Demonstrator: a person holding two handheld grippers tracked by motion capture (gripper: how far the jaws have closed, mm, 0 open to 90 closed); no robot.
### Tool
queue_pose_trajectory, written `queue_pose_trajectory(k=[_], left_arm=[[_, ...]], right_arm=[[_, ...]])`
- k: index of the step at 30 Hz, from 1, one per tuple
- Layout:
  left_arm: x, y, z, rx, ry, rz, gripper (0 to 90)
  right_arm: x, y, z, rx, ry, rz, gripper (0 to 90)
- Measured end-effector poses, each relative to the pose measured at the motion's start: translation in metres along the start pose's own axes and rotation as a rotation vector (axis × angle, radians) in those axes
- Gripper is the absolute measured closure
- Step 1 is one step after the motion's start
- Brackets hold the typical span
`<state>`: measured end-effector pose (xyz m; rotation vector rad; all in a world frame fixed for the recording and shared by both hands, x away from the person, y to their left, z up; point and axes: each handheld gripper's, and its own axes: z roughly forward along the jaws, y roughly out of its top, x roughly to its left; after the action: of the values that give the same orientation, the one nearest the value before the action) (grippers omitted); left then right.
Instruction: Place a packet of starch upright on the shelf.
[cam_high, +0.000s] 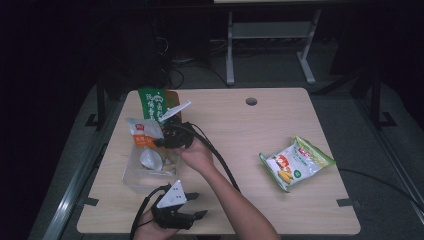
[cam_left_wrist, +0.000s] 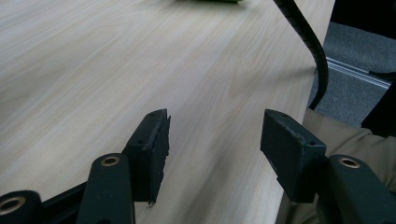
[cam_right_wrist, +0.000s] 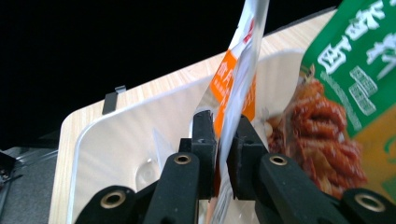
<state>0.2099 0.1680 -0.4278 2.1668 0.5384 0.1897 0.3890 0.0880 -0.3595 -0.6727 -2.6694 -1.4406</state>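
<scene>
Your right tool (cam_right_wrist: 223, 140) is pinching the edge of an orange-and-white snack packet (cam_right_wrist: 238, 79), its silvery film hanging over the clear plastic tray (cam_right_wrist: 116, 140) beside a green bag (cam_right_wrist: 359, 60); your left tool (cam_left_wrist: 212, 140) is gaping empty above the table (cam_left_wrist: 116, 60)

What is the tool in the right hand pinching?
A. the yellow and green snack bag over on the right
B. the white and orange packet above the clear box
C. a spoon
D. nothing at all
B: in the right gripper view the tool in the right hand has its two black jaws on either side of the white and orange packet, with the clear box behind it.
</scene>
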Motion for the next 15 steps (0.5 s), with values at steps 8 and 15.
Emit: queue_pose_trajectory(k=[8,15], left_arm=[[-0.001,0.000,0.002,0.003,-0.001,-0.011,41.5],[0.001,0.000,0.004,0.005,0.006,-0.017,41.2]], right_arm=[[-0.005,-0.013,-0.005,0.026,-0.023,-0.004,89.4],[-0.013,-0.016,-0.006,0.033,-0.030,0.021,89.3]])
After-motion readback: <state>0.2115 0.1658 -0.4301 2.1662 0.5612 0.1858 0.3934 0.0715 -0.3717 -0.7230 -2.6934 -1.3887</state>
